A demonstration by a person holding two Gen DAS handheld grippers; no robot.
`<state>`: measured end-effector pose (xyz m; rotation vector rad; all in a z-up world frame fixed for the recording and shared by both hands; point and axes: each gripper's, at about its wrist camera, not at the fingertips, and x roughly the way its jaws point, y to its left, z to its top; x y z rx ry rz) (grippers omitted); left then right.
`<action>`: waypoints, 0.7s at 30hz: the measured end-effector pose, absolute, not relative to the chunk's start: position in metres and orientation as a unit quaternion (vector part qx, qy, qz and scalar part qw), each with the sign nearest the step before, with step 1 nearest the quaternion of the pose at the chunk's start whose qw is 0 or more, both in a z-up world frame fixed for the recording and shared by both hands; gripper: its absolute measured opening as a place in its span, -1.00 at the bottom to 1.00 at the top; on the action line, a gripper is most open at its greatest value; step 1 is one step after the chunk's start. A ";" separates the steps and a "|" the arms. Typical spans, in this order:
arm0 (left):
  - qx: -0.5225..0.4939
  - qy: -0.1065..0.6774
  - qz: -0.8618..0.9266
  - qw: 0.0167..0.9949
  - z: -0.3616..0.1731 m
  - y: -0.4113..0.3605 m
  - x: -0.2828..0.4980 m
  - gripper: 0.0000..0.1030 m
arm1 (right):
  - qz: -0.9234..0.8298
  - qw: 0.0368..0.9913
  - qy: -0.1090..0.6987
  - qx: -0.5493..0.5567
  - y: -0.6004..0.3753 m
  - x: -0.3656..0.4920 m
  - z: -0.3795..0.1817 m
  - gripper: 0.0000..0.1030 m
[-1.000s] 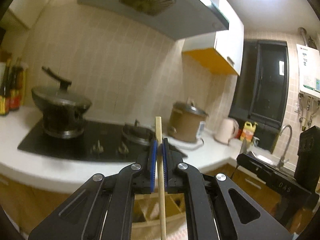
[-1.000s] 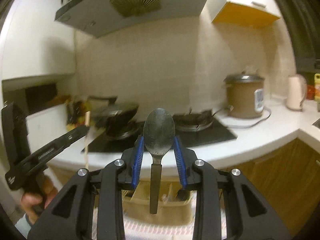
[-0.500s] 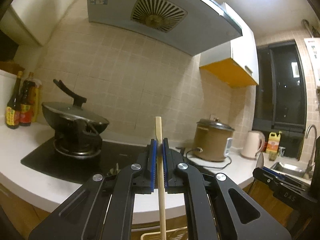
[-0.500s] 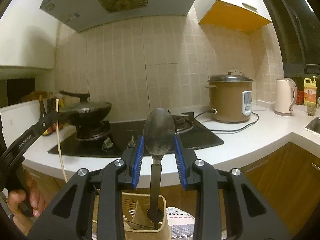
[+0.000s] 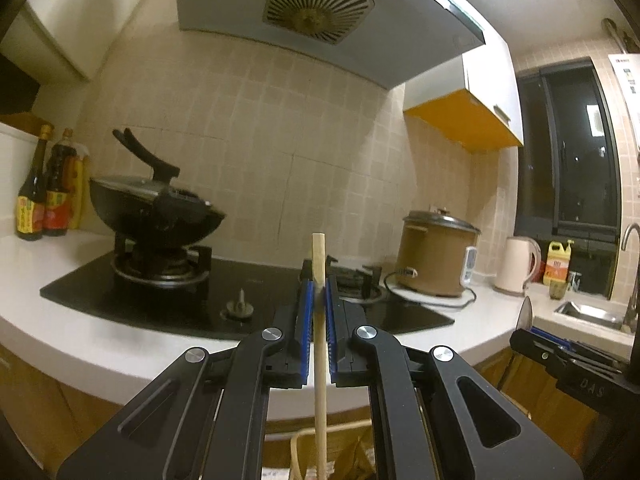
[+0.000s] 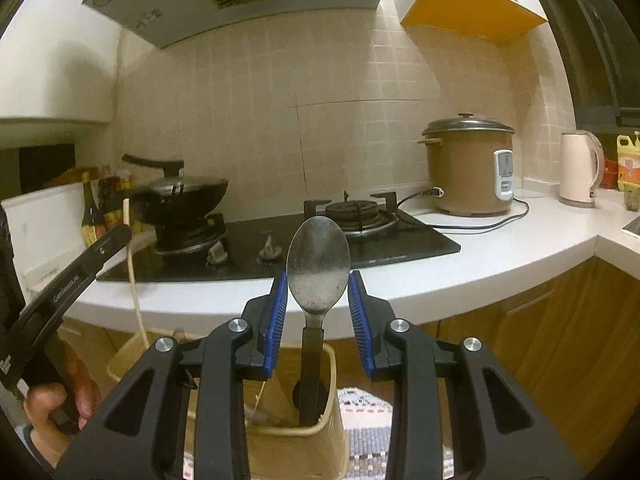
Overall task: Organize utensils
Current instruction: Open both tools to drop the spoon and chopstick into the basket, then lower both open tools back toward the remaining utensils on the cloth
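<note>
My left gripper [image 5: 318, 300] is shut on a pale wooden chopstick [image 5: 319, 344], held upright with its lower end over a beige utensil holder [image 5: 298, 456]. In the right wrist view the left gripper [image 6: 116, 236] and its chopstick [image 6: 134, 292] show at the left. My right gripper [image 6: 318, 304] stands open around a metal spoon [image 6: 318, 268] with a dark handle; the pads are apart from the bowl. The spoon stands handle-down in the beige utensil holder [image 6: 328, 436]. In the left wrist view the right gripper [image 5: 560, 354] shows at the right.
A white counter [image 6: 500, 256] carries a black gas hob [image 6: 400, 236], a black wok [image 5: 156, 208], sauce bottles [image 5: 44, 196], a brown rice cooker [image 6: 468, 168], a cream kettle [image 6: 576, 168] and a sink [image 5: 592, 312]. Wooden cabinets [image 6: 560, 344] stand below. A striped cloth [image 6: 368, 420] lies under the holder.
Both grippers have come down, so the holder shows more. The right jaws have opened off the spoon, which now stands in the holder. The left gripper's chopstick has lowered toward the holder.
</note>
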<state>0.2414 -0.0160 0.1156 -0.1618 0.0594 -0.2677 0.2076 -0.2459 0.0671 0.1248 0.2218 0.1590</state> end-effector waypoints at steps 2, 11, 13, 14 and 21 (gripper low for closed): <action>-0.076 0.042 -0.138 0.987 0.112 -0.016 0.240 -0.90 | 0.086 0.989 0.113 0.045 -0.241 0.201 0.063 -0.44; -0.095 0.088 -0.184 0.974 0.123 0.003 0.221 -0.43 | 0.129 0.980 0.144 0.051 -0.245 0.173 0.070 -0.44; -0.102 0.098 -0.195 0.971 0.127 0.011 0.214 -0.38 | 0.136 0.978 0.148 0.057 -0.252 0.162 0.077 -0.44; -0.106 0.102 -0.200 0.969 0.130 0.016 0.208 -0.37 | 0.137 0.978 0.149 0.059 -0.253 0.158 0.080 -0.44; -0.130 0.156 -0.229 0.952 0.152 0.041 0.179 -0.30 | 0.152 0.970 0.169 0.085 -0.265 0.122 0.117 -0.44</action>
